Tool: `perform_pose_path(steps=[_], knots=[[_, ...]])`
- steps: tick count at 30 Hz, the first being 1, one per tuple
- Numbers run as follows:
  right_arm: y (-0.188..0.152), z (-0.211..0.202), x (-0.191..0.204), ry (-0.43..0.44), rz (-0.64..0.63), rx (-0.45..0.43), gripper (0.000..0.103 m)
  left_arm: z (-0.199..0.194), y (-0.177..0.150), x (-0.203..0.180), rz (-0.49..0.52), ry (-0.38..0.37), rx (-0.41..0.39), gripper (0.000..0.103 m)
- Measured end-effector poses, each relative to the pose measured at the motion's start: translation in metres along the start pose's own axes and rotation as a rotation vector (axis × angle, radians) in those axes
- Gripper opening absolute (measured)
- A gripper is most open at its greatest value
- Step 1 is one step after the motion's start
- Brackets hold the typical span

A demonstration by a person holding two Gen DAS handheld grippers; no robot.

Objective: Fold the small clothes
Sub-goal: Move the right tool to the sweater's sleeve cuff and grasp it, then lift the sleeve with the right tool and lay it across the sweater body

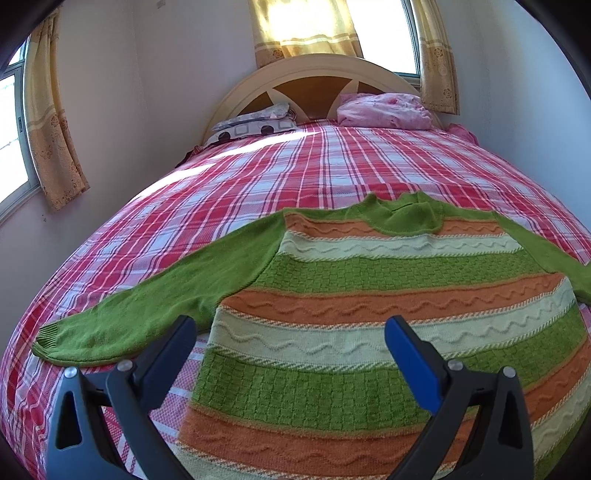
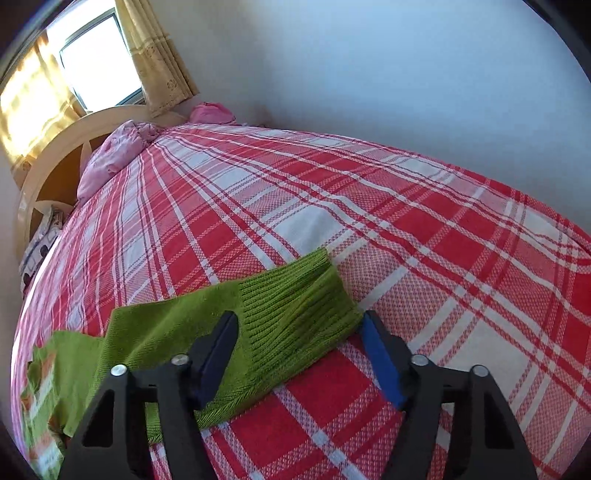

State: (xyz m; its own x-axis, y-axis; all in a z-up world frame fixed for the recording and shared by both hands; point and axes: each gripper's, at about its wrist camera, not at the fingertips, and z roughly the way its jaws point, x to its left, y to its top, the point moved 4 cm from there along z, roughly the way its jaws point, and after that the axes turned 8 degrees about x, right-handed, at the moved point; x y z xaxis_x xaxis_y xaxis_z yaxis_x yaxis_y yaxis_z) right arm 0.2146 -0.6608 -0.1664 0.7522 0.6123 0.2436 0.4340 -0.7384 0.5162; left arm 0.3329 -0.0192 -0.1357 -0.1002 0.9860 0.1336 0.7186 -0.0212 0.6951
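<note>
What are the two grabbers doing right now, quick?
Left gripper: open, empty, above the striped sweater.
Right gripper: open, its jaws either side of the green sleeve cuff, not pinching it.

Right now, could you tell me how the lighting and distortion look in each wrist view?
Left wrist view: window blown out, sun patch on the plaid bedspread, bed bulging from fisheye. Right wrist view: window overexposed, bedspread curved, sweater cuff sharp.

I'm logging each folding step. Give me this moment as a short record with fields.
garment: striped knit sweater, spread flat
surface: plaid bedspread
left hand-held gripper: open, over sweater's lower body
right hand-held gripper: fingers either side of the green sleeve cuff, not yet pinching
head of bed: pink bundle, patterned pillow
</note>
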Motion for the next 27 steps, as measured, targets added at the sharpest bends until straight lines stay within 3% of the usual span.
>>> perform_pose_path(steps=[2, 5, 14, 27], knots=[[0.003, 0.002, 0.003, 0.025, -0.023, 0.014, 0.025, -0.001, -0.001, 0.005, -0.013, -0.003, 0.000, 0.103], [0.005, -0.002, 0.006, 0.074, -0.028, 0.019, 0.013, -0.005, -0.001, 0.013, -0.030, -0.004, -0.001, 0.103], [0.024, -0.074, 0.062, 0.202, -0.115, -0.123, 0.011, -0.018, 0.001, 0.046, -0.090, 0.002, -0.032, 0.103], [0.039, -0.171, 0.203, 0.337, -0.343, -0.258, 0.010, -0.025, -0.008, 0.085, -0.136, 0.022, -0.042, 0.103]])
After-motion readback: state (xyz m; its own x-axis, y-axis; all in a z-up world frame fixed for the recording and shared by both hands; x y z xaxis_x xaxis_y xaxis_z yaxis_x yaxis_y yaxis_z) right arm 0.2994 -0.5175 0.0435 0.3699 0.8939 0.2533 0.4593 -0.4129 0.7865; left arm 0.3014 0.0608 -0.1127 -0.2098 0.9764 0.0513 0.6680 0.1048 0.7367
